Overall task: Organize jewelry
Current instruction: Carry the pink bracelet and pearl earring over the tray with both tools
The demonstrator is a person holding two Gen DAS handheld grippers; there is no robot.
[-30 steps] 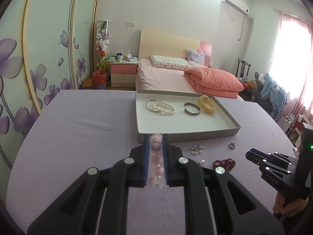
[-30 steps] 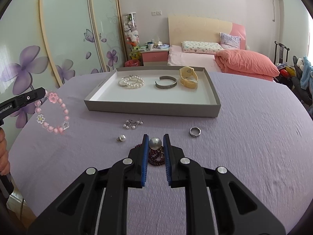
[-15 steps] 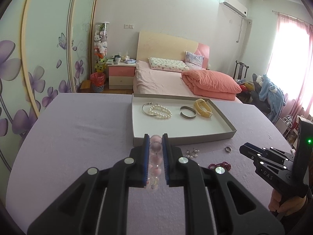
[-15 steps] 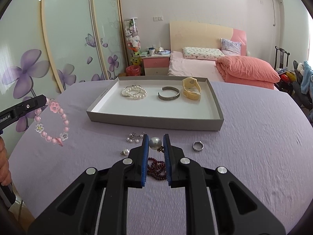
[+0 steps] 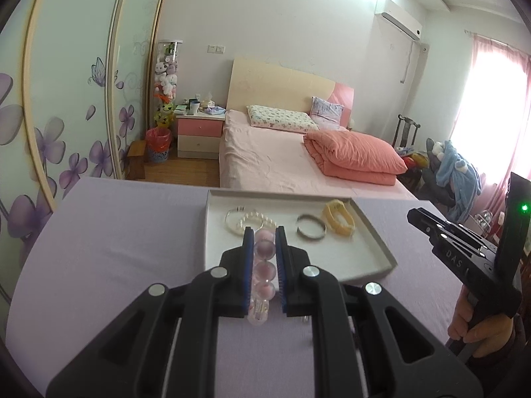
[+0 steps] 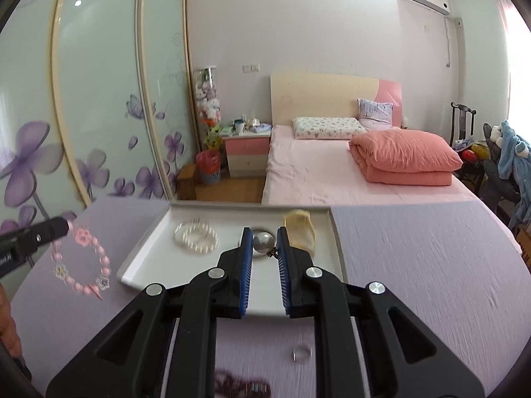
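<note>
My left gripper (image 5: 263, 235) is shut on a pink bead bracelet (image 5: 264, 270), held above the table at the near edge of the white tray (image 5: 378, 243). The bracelet hangs from it in the right wrist view (image 6: 81, 260). My right gripper (image 6: 263, 237) is shut on a silver pearl earring (image 6: 264, 241), held above the tray (image 6: 146, 245). In the tray lie a pearl bracelet (image 5: 247, 220), a silver bangle (image 5: 311, 231) and a yellow bracelet (image 5: 338, 220).
A silver ring (image 6: 302, 354) and a dark red bead bracelet (image 6: 240, 383) lie on the purple tablecloth (image 6: 431, 265) below my right gripper. A bed, a nightstand and a wardrobe stand beyond the table.
Both grippers have risen and moved forward toward the tray with their pieces. The right gripper now hangs over the tray; the loose pieces on the cloth have slid below it.
</note>
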